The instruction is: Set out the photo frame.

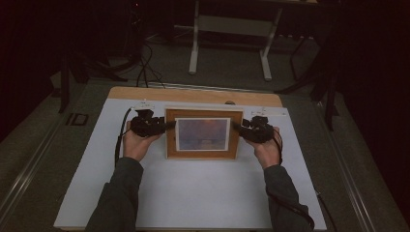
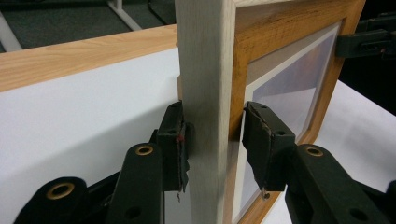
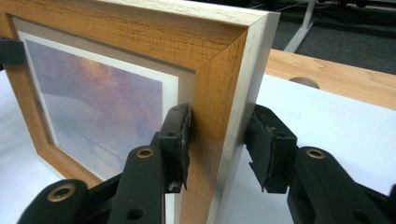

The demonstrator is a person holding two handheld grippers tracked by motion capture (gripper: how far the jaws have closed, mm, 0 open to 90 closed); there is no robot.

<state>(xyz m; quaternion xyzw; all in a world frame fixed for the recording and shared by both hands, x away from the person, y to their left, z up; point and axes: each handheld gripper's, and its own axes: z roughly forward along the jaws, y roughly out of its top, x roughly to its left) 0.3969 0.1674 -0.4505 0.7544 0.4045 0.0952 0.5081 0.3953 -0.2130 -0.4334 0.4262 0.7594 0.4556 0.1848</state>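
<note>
Upright, the wooden picture frame – pale outer edge, sunset print – sits between both grippers' loosely parted jaws.

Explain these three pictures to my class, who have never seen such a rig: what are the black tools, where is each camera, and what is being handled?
A person sits at a white table and holds a hand-worked tool with two black jaws in each hand: the left gripper and the right gripper. One camera looks down from above; the other two ride on the grippers and look along their jaws. Between them stands a wooden picture frame with a sunset-like print. Each gripper straddles one side edge. On each, one pad touches the wood and the other seems slightly off, so a firm grip is uncertain.
</note>
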